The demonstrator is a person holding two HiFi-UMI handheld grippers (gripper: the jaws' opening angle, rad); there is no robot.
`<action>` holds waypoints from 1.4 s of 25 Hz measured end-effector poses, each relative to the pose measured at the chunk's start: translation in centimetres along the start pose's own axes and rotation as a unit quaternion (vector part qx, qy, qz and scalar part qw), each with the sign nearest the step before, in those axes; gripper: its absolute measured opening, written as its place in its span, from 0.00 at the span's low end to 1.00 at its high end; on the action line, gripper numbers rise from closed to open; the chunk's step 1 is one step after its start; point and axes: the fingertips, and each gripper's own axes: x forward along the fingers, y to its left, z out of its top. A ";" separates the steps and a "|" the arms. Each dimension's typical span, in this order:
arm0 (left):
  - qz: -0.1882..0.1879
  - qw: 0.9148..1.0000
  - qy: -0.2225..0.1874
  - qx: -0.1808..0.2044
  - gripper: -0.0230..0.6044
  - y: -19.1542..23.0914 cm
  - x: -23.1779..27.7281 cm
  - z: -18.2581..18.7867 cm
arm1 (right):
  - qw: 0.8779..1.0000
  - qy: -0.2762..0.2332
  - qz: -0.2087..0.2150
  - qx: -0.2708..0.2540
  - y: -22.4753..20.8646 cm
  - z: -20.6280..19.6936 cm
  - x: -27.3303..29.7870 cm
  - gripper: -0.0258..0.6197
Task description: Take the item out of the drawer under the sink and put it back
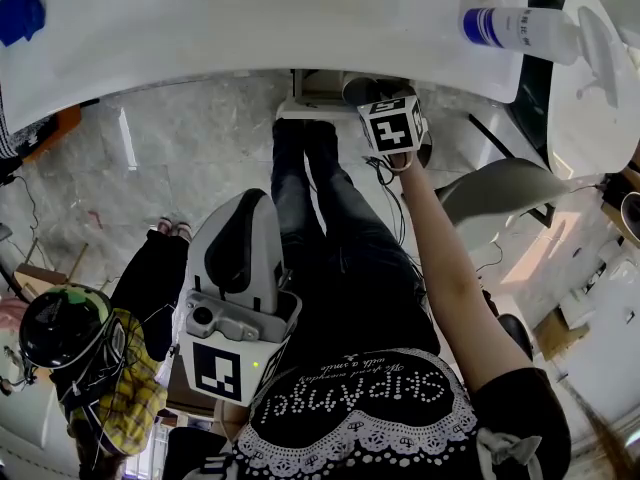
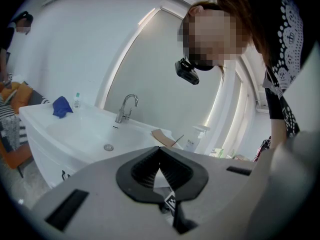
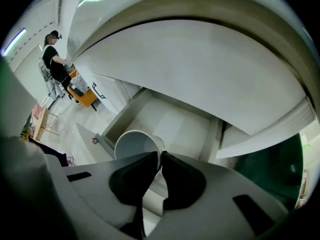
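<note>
Head view first: reaching the right gripper (image 1: 388,108) steeply down under the front edge of the white sink (image 1: 250,28), right at the open drawer (image 1: 312,96). Holding the left gripper (image 1: 250,208) up by the waist, well apart from the drawer. Showing a bottle (image 1: 515,26) at the right end of the counter and a blue cloth (image 1: 20,8) at the left end.

Left gripper view: pressing the jaws together at the tips, nothing between them. Looking across the basin to the tap (image 2: 126,109).

Right gripper view: pinching the rim of a white cup (image 3: 135,143) — jaws closing almost fully on its thin wall. Hanging the cup tilted over the open drawer, mouth towards the camera — not showing whether it is touching the drawer floor.
</note>
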 end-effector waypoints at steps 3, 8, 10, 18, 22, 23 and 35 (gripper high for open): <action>0.001 1.000 0.001 0.000 0.04 0.1 -0.2 0.0 | 1.000 0.003 0.006 -0.007 0.3 0.0 0.1 0.09; 0.000 1.000 -0.001 -0.002 0.04 0.2 -0.4 0.0 | 1.000 0.004 0.008 -0.014 0.6 -0.1 0.0 0.11; 0.000 1.000 -0.001 -0.002 0.04 0.2 -0.5 0.0 | 1.000 0.004 0.007 -0.014 0.6 -0.1 0.1 0.13; 0.002 1.000 -0.001 -0.002 0.04 0.5 -0.7 0.1 | 1.000 0.004 -0.011 -0.009 -0.6 0.0 -0.2 0.13; -0.001 1.000 -0.001 -0.003 0.04 0.6 -0.6 0.1 | 1.000 0.001 -0.020 -0.006 -1.3 0.0 -0.5 0.13; -0.002 1.000 -0.001 -0.003 0.04 0.6 -0.6 0.2 | 1.000 0.001 -0.022 -0.005 -1.4 0.0 -0.6 0.13; -0.016 1.000 -0.002 0.003 0.04 0.3 -0.4 0.5 | 0.999 -0.027 -0.022 0.024 -1.3 0.5 -1.3 0.13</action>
